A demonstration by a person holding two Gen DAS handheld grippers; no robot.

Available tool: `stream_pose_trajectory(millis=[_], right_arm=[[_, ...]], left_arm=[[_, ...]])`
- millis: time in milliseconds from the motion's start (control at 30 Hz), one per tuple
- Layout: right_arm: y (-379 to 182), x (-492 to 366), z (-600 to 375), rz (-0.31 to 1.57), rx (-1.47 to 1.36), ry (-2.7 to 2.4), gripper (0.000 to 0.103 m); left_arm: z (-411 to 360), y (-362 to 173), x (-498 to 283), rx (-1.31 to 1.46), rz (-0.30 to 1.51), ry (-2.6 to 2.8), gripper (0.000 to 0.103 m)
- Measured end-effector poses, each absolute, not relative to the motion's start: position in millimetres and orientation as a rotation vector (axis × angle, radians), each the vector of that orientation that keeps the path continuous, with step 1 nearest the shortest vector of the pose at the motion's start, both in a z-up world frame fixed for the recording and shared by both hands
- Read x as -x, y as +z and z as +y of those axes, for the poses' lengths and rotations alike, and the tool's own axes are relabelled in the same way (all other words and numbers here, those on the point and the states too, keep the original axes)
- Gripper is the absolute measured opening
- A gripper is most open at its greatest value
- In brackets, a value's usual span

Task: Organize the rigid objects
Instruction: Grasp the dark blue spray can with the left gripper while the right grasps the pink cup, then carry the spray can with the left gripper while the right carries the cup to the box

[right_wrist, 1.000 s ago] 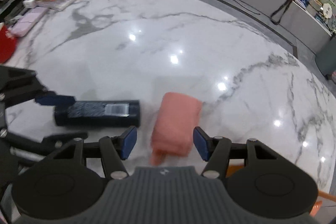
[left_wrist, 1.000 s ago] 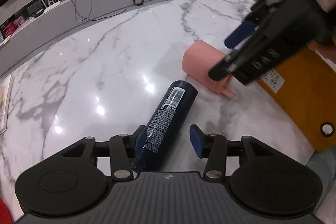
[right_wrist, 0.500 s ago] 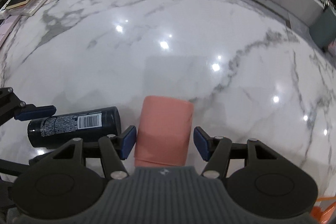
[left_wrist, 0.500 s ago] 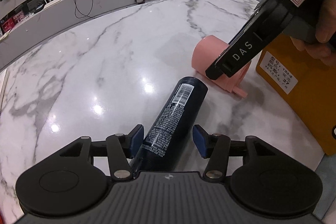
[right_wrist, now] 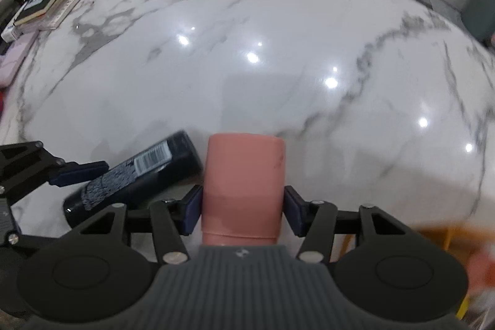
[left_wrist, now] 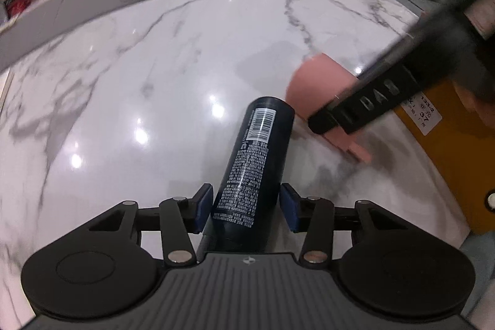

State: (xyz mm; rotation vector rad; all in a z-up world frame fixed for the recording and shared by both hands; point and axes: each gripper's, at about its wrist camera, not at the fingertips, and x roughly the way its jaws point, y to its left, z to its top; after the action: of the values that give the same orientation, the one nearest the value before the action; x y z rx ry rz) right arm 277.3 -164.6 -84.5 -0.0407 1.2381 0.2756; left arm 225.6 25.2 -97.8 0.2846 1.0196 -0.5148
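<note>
Filling both views, one marble table (left_wrist: 130, 88) carries one orange box (left_wrist: 458, 150) at its edge, one pink cup (right_wrist: 244, 187) and one dark bottle (left_wrist: 253, 163), both on their sides and close together. The left gripper (left_wrist: 246, 207) has just been closing, its pads against the bottle. The right gripper (right_wrist: 243, 211), also closing, presses both pads on the cup.
</note>
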Motion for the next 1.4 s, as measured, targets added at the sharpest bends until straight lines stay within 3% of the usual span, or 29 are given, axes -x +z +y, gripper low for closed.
stream_pose_trajectory(millis=[500,800,967,1400], right_arm=[[-84.3,-143.1,-151.9,1.085,-0.010,0.333,0.055],[-93.8,-102.4,-161.1,0.921,0.013,0.350,0.056],[-92.4,-97.1,-164.1,0.818,-0.003,0.376,0.069],[-107.7,-98.4,-165.7,0.770,0.006,0.385,0.066]], left_arm=[[54.8,-92.1,-168.9,-0.080,1.194,-0.288,0.049],[56.9,-92.9,-138.5,-0.057,1.093,-0.267,0.049],[50.7,-95.2,-138.1,-0.090,1.011,-0.240,0.060],[40.4,-102.3,-138.9,-0.116,0.978,-0.178,0.063]])
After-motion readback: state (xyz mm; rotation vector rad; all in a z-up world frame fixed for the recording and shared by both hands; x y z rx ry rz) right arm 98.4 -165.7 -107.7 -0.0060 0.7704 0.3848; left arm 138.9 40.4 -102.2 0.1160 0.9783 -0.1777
